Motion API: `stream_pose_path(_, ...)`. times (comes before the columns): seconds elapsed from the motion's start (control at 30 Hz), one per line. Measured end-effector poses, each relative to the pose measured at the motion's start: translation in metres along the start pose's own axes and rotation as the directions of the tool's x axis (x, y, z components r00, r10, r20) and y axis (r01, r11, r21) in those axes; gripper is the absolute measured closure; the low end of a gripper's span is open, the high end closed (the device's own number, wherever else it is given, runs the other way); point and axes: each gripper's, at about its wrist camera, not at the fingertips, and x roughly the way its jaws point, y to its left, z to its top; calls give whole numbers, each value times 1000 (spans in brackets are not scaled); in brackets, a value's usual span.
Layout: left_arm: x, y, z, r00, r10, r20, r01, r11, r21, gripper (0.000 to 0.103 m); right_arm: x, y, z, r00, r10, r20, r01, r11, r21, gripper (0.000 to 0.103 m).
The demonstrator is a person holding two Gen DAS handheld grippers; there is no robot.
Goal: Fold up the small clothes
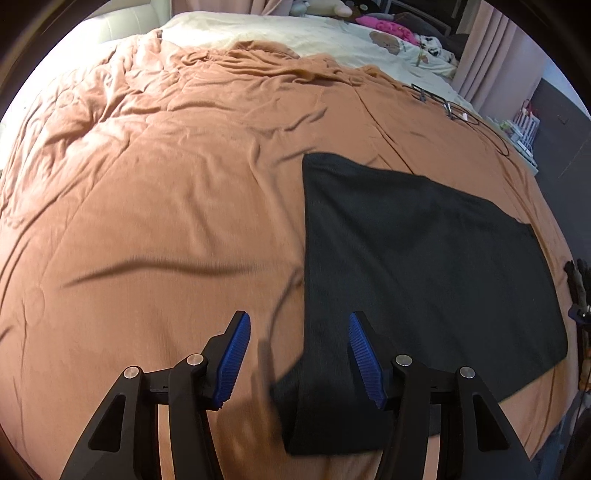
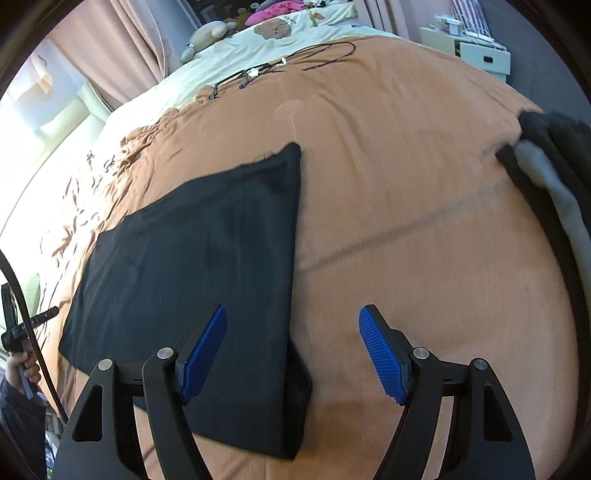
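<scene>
A black garment (image 1: 413, 266) lies flat and folded on the orange bedspread (image 1: 166, 192). In the left wrist view it fills the right half, with a narrow flap reaching down between the fingers. My left gripper (image 1: 297, 356) hovers open over that near left corner, nothing between its blue pads (image 1: 232, 358). In the right wrist view the same black garment (image 2: 199, 280) lies left of centre. My right gripper (image 2: 293, 352) stands open above its near right edge, its left pad (image 2: 203, 354) over the cloth and its right pad over bare bedspread (image 2: 406, 221).
A pile of dark and grey clothes (image 2: 554, 177) lies at the bed's right edge. Black cables (image 2: 280, 66) lie at the far end near a cream quilt (image 2: 280, 33). A hand (image 2: 22, 365) holding the other gripper shows at the left. White storage boxes (image 2: 476, 51) stand beyond the bed.
</scene>
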Motion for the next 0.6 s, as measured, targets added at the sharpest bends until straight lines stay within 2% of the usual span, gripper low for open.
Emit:
stream_pose_path(0.23,-9,12,-33,1000,-20,-13,19,997,-69,46,-7,-16,-32,999,39,-26,-36,995,92,33)
stream_pose_path(0.6,-12,23,-74,982,-182,-50,169,965,-199,46,-22,-35,-65,988,157,-7,-152,964,220,34)
